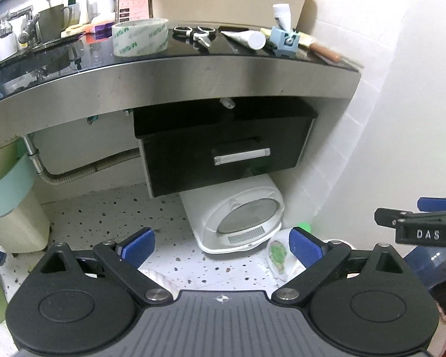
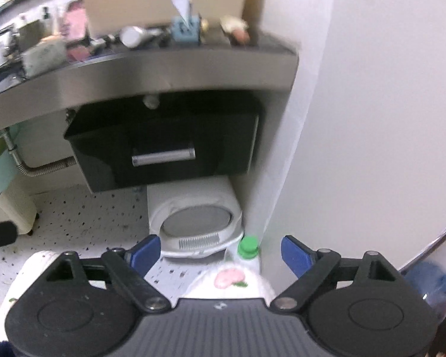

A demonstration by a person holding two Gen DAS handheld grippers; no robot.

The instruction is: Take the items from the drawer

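A black drawer (image 1: 223, 148) with a silver handle (image 1: 242, 156) hangs under the steel-edged counter (image 1: 169, 80) and stands pulled out; it also shows in the right wrist view (image 2: 163, 148). A small white item (image 1: 227, 102) peeks over its back rim. On the counter lie a tape roll (image 1: 139, 37), scissors (image 1: 196, 34), a white tube (image 1: 246, 38) and a blue holder (image 1: 285, 41). My left gripper (image 1: 221, 245) is open and empty, low above the floor, well in front of the drawer. My right gripper (image 2: 220, 253) is open and empty; its side shows at the right of the left wrist view (image 1: 416, 226).
A white scale (image 1: 238, 214) stands on the speckled floor under the drawer. A green-capped bottle (image 2: 248, 248) stands by the white tiled wall on the right. A cream bin (image 1: 12, 217) stands at the left. A corrugated hose (image 1: 83, 172) runs under the counter.
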